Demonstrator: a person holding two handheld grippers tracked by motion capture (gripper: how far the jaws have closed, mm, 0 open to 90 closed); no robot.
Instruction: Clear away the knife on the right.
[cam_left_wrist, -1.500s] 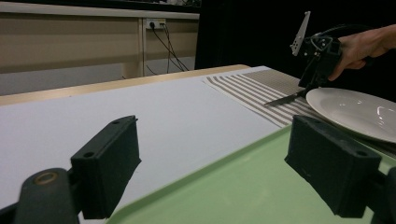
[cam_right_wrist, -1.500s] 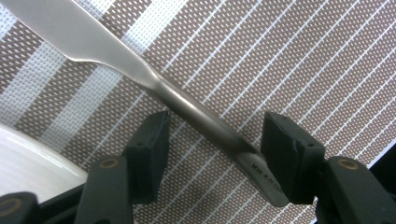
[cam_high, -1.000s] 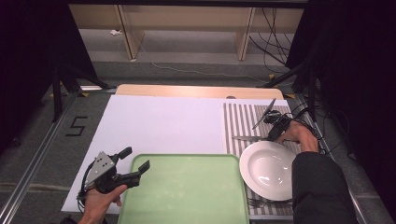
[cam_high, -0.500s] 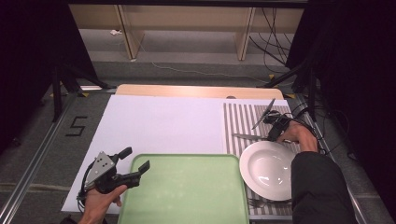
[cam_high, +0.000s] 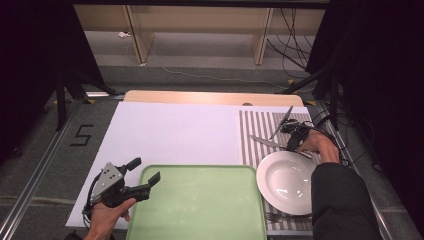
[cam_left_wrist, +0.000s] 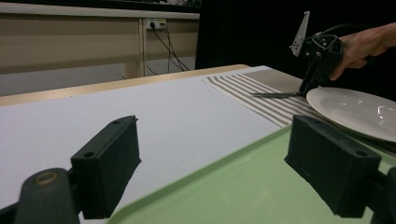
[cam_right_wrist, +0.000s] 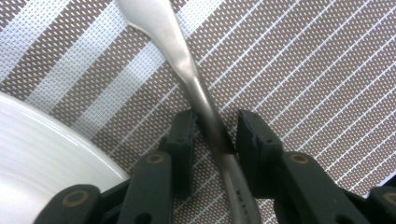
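Right gripper (cam_right_wrist: 212, 128): jaws have just been closing around the knife (cam_right_wrist: 187, 79) handle, gap visible one side. Off-centre grip risks rotation. Left gripper (cam_left_wrist: 224, 163) open, empty.

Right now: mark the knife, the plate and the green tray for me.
knife (cam_right_wrist: 205, 116): right gripper view, on its handle between the jaws.
plate (cam_high: 286, 182): high view, on its white bowl.
green tray (cam_high: 200, 205): high view, on its bare floor.
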